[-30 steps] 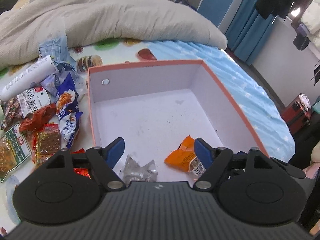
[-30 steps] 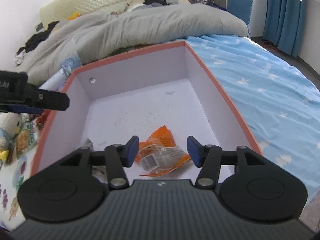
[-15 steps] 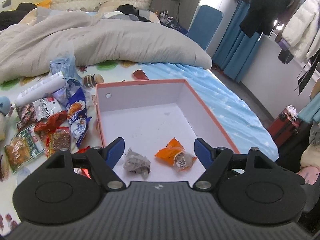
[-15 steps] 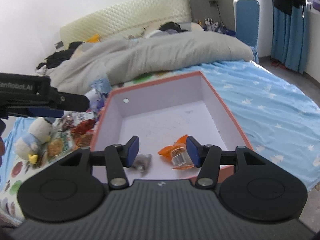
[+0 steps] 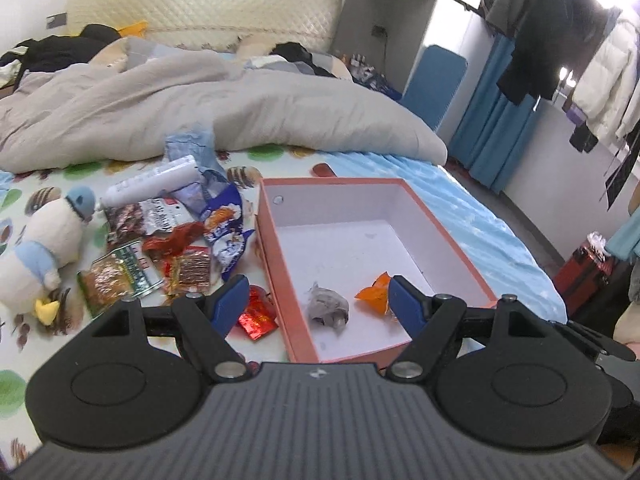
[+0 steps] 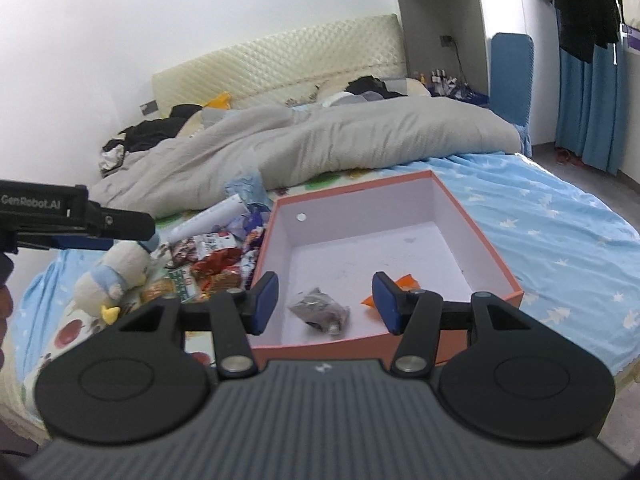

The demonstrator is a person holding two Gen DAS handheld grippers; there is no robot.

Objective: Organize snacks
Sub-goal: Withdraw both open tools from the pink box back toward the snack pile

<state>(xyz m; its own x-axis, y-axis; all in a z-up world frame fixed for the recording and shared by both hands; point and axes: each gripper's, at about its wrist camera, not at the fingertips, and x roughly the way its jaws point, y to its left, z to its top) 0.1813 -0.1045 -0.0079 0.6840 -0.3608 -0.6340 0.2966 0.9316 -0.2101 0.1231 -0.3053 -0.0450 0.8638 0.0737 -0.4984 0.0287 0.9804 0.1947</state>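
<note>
An orange-rimmed box (image 5: 448,240) with a white inside lies on the bed; it also shows in the right wrist view (image 6: 488,248). In it lie a clear grey snack packet (image 5: 328,306) (image 6: 320,308) and an orange packet (image 5: 374,294) (image 6: 404,282). A heap of snack packets (image 5: 172,240) (image 6: 212,252) lies left of the box, with a red packet (image 5: 256,312) nearest me. My left gripper (image 5: 318,304) is open and empty, above the box's near end. My right gripper (image 6: 326,304) is open and empty, held back above the box's near wall.
A plush penguin (image 5: 44,240) (image 6: 116,276) lies left of the snacks. A grey duvet (image 5: 200,108) covers the far half of the bed. The left gripper's body (image 6: 72,220) shows at the left of the right wrist view. The bed edge (image 5: 520,248) runs along the right.
Both grippers have pulled back and up from the box, so more of the bed and room shows. Both packets stay in the box. Both grippers stay open.
</note>
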